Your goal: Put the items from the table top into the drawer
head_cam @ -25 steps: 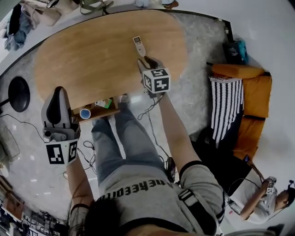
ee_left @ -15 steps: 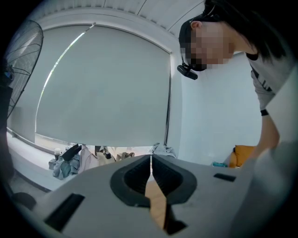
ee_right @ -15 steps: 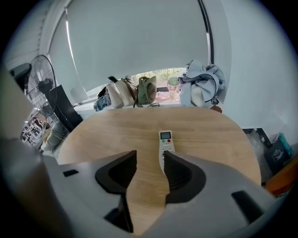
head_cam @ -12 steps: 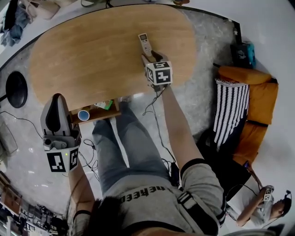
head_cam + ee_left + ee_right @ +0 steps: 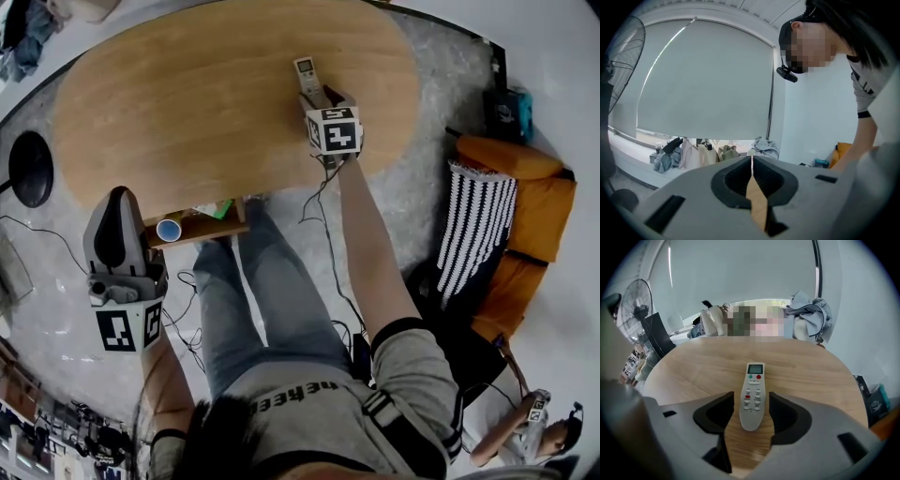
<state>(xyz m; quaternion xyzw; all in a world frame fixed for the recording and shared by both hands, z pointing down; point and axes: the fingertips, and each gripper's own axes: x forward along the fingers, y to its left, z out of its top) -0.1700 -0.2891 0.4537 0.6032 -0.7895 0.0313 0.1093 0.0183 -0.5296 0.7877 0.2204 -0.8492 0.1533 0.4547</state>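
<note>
1. The right gripper [image 5: 751,398] is held with its jaws released and spread wide. They have just been opening. The lower half of the remote [image 5: 751,394] lies between them, and a strip of bare wood shows on each side, so neither pad presses on it.
2. The left gripper [image 5: 752,164] is clenched. Its jaws meet along a thin slit and nothing is grasped between them.
3. The remote [image 5: 307,70] lies flat in the right half of the table [image 5: 187,103] surface, in from the near edge. Its display end is pointed toward the far edge and its lower end toward the right gripper [image 5: 317,97].
4. Bare wood is seen all round the remote: a broad stretch to the left, and narrower bands toward the far edge and the right end of the surface.
5. The left gripper [image 5: 117,202] is held off the surface, over the floor, just beside the left end of the open drawer [image 5: 211,228], which juts out from under the near edge.
6. One remote is counted on the surface. Two things are counted in the drawer: a blue-rimmed round thing [image 5: 171,230] at its left end and a green thing [image 5: 214,211] toward its back. What these two are cannot be told.
</note>
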